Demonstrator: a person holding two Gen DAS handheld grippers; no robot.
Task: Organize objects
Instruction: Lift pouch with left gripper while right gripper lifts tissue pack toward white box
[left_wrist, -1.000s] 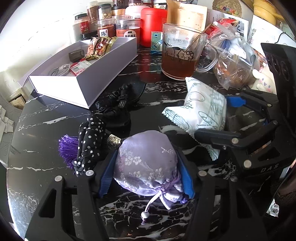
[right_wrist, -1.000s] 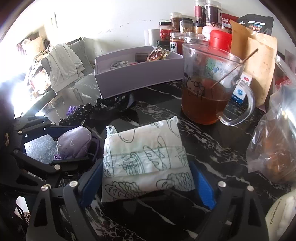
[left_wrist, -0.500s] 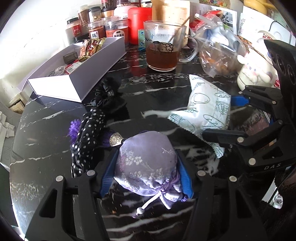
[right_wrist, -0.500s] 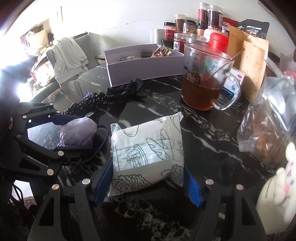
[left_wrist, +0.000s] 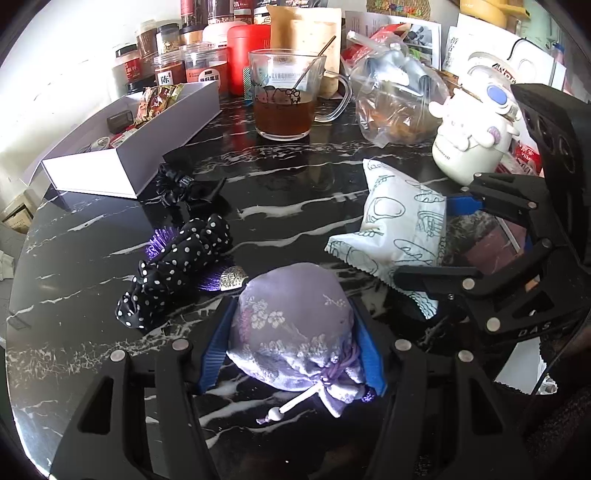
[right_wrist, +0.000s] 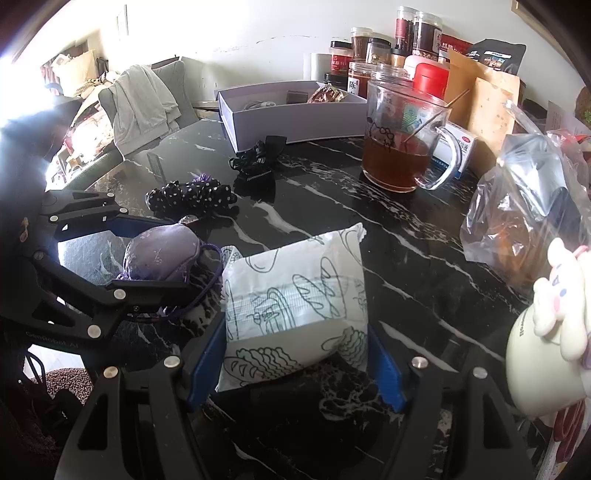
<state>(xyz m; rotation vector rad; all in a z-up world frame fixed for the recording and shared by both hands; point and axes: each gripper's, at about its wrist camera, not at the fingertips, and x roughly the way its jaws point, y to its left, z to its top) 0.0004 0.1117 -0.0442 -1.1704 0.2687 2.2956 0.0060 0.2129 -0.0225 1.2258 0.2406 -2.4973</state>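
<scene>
My left gripper (left_wrist: 291, 332) is shut on a lilac embroidered pouch (left_wrist: 291, 325), its blue pads pressing both sides and the drawstring hanging toward me. A purple tassel (left_wrist: 159, 243) trails from the pouch under a black polka-dot scrunchie (left_wrist: 177, 266). My right gripper (right_wrist: 295, 332) is shut on a white packet with line drawings (right_wrist: 295, 295), close to the right of the pouch. In the right wrist view the left gripper (right_wrist: 159, 254) and the pouch (right_wrist: 162, 254) show at the left. A black hair tie (left_wrist: 184, 188) lies by the open white box (left_wrist: 125, 162), which holds small items.
On the black marble table (left_wrist: 74, 295) a glass mug of brown tea (left_wrist: 284, 107) with a stirrer stands behind. To its right are a clear plastic bag (left_wrist: 399, 107) and a white cartoon mug (left_wrist: 469, 136). Several jars (left_wrist: 170, 62) line the back wall.
Both grippers have drawn back from the box and jars, carrying the pouch and the packet. The plastic bag and the cartoon mug have come into view on the right.
</scene>
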